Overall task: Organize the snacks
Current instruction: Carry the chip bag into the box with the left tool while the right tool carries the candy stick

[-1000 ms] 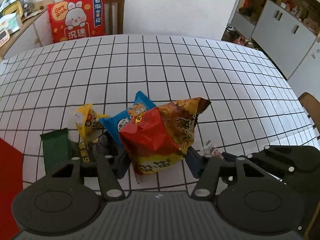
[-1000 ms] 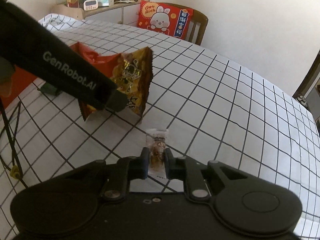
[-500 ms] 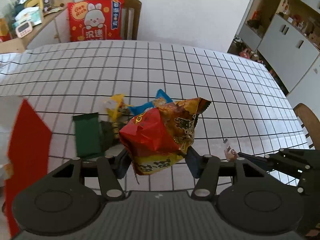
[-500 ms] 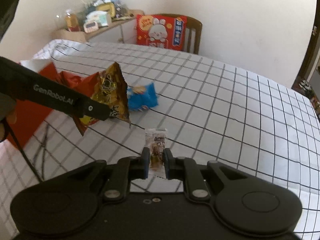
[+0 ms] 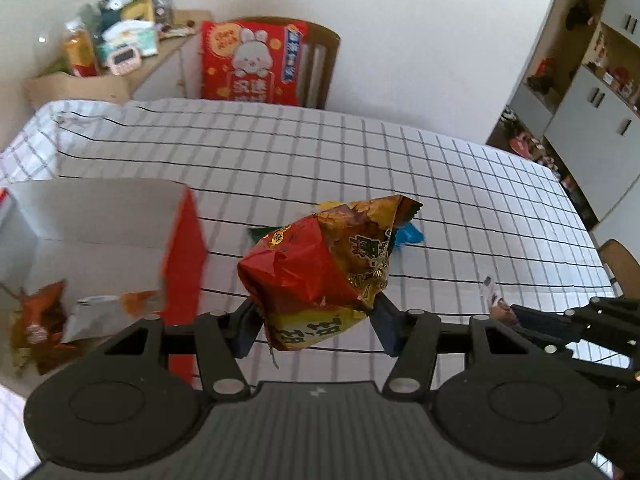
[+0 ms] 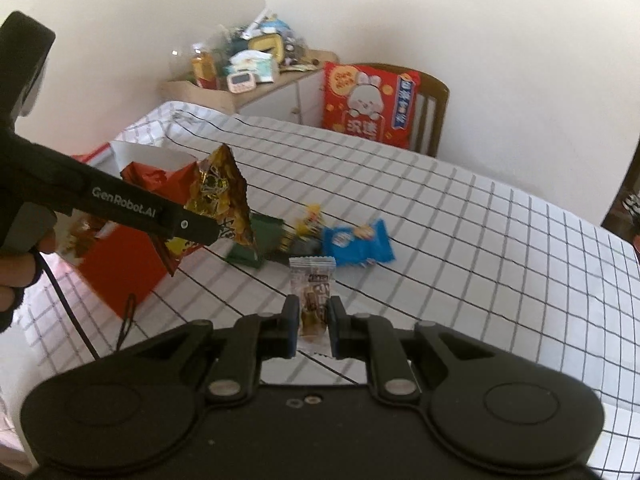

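The open red cardboard box with white inside walls [image 5: 182,248] sits on the counter [image 5: 360,168], off to the left of my left tool [image 5: 316,320]. That tool is nearer the box than my other one, and the box is where I think this bag should go. My left tool squeezes a puffy red and gold crinkly snack bag [image 5: 320,268], up in the air, its long side tipping up to the right. Further right, my right tool [image 6: 314,330] pinches a small clear candy packet [image 6: 313,296], standing up tall above the counter.
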`<state>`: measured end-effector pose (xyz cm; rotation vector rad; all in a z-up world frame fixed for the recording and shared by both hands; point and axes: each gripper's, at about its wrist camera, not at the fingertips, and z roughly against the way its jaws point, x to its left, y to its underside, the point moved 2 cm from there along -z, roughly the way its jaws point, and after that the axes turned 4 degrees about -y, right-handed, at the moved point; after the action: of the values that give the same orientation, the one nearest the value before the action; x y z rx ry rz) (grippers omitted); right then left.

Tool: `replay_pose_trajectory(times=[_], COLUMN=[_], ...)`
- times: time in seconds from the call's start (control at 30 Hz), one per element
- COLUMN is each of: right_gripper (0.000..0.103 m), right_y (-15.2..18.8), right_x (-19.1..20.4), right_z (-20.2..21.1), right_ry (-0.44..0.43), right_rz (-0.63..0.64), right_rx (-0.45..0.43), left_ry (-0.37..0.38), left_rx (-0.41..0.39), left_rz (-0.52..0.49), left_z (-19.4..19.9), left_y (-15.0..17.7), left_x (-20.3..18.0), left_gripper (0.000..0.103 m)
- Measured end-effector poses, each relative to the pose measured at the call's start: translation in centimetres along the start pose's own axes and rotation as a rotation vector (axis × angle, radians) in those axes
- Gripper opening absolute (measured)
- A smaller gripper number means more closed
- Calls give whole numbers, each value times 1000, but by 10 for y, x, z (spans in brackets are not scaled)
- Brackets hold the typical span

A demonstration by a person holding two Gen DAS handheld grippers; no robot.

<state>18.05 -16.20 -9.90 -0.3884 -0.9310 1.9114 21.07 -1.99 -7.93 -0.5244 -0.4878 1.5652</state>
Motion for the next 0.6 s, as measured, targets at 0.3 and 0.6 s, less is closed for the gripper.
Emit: replay_pose_trajectory(times=[0.3, 0.6], right_gripper=[13, 13], right_y=[-26, -51], right_x=[45, 94], right_z=[0, -9], right_ry=[-57, -118], right_rz=[36, 77], right_rx=[-22, -44], left_ry=[-11, -40], left_rx=[-15, -34], left_rz=[69, 112], left_z=[34, 56], left_y=[1, 8], left_x=[48, 93], left_gripper=[57, 57])
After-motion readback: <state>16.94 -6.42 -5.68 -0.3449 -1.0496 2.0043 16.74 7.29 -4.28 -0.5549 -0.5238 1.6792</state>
